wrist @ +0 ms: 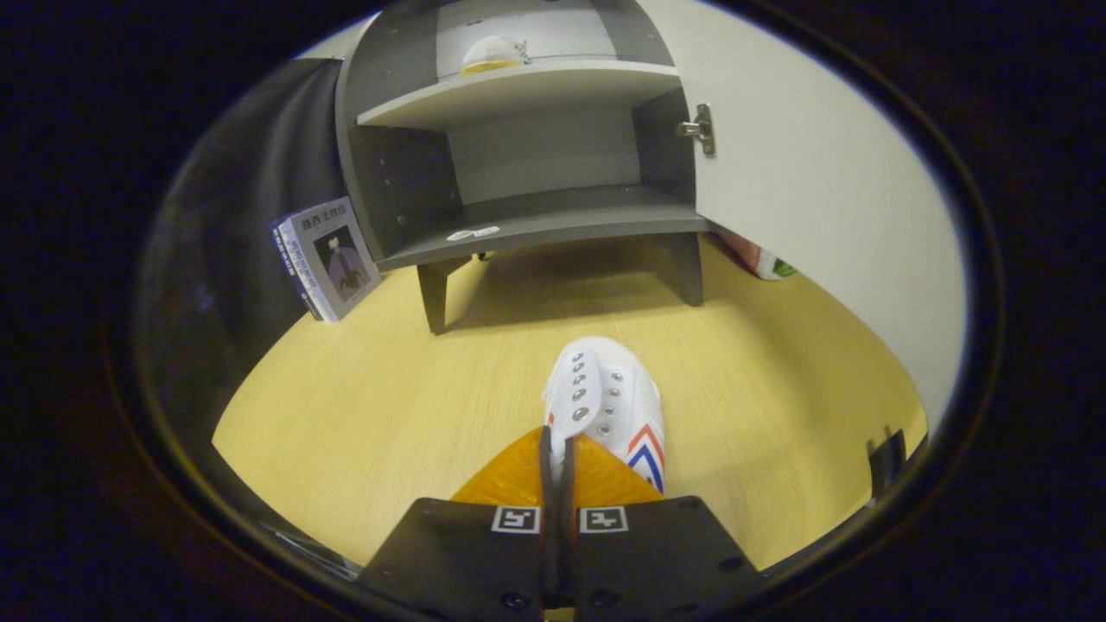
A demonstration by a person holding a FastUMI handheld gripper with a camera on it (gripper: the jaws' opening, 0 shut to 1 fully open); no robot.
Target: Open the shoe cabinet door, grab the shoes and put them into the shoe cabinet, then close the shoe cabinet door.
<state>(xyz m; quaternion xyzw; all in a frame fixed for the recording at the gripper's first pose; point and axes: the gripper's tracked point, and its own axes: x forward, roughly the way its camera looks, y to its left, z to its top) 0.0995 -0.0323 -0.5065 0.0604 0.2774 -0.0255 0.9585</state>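
Ahead of the open shoe cabinet, tool pinches the white sneaker by its collar; keep it level and aim for the bottom shelf.

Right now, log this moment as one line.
cabinet door open | hand-held gripper shut on shoe | lower shelf free ahead

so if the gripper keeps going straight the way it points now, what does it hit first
Probably the shoe cabinet: the gripper, shut on the white shoe, points at its open lower shelf. The bare floor lies between; depth is unclear.
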